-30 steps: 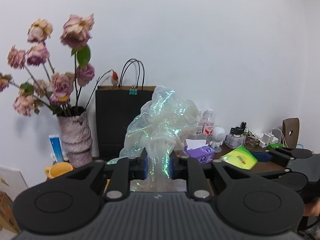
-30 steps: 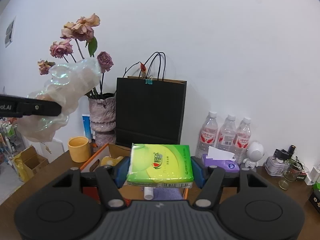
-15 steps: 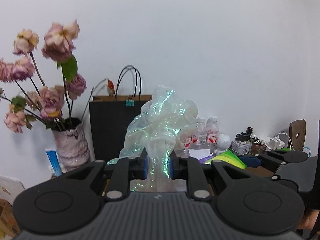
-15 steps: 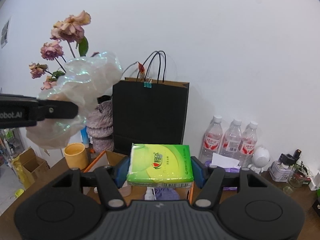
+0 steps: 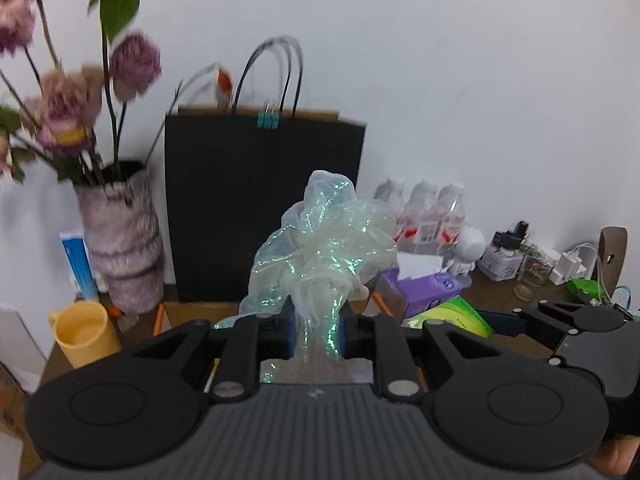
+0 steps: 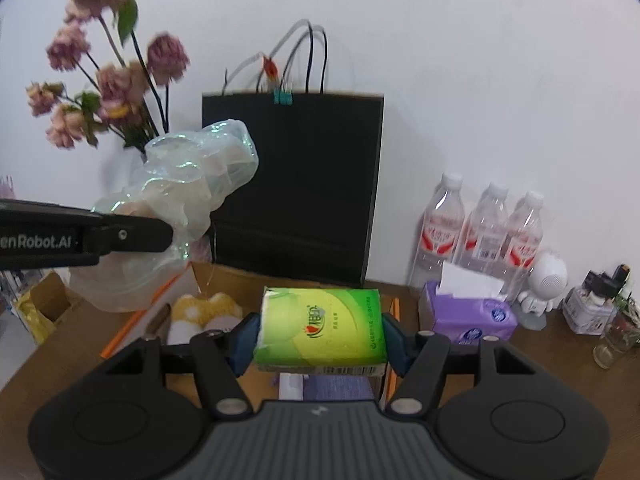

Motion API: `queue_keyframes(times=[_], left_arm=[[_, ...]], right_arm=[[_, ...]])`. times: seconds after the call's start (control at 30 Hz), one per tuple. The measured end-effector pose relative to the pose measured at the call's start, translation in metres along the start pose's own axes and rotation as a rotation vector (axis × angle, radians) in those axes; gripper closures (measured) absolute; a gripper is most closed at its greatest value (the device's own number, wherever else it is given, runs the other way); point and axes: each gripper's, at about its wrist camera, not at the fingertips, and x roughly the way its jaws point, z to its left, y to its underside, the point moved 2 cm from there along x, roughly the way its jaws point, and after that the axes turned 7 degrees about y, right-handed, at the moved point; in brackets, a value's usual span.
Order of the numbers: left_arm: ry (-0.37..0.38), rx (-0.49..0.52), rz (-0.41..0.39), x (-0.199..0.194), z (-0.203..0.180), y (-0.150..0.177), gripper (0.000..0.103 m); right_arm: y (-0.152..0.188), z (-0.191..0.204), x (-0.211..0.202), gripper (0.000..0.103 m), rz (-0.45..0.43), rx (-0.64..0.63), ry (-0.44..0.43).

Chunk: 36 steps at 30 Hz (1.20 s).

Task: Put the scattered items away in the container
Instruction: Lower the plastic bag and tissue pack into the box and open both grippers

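Both claws level: left claw (image 5: pixel 316 330) grips gauze (image 5: pixel 328 240), right claw (image 6: pixel 320 340) grips tissue pack (image 6: pixel 320 328).

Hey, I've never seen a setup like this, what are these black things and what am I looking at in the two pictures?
There is no robot here. A person holds a hand tool with two fingers in each hand, and each tool has a wide-angle camera looking forward along its fingers.

The left tool's picture shows the left gripper shut on a shimmering organza bundle.

The right tool's picture shows the right gripper shut on a green tissue pack, held above an open cardboard box with a fluffy yellow-and-white item inside.

On the wooden table behind stand a black paper bag, a vase of dried roses, a yellow cup, three water bottles and a purple tissue pack.
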Motion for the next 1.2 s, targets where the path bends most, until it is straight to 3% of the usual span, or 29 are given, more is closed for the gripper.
queue_keyframes(times=[0.57,1.0,1.2], left_arm=[[-0.016,-0.104,0.223,0.12,0.054,0.058,0.084],[-0.041,-0.099,0.286,0.15,0.057,0.08,0.083],[-0.068,-0.111,0.297,0.153,0.056,0.086,0.066]], right_arm=[[0.052,0.017,0.114,0.041,0.147,-0.066,-0.013],[0.071,0.021,0.138,0.041,0.19,-0.075,-0.021],[0.073,0.018,0.137,0.039,0.201,-0.043,-0.036]])
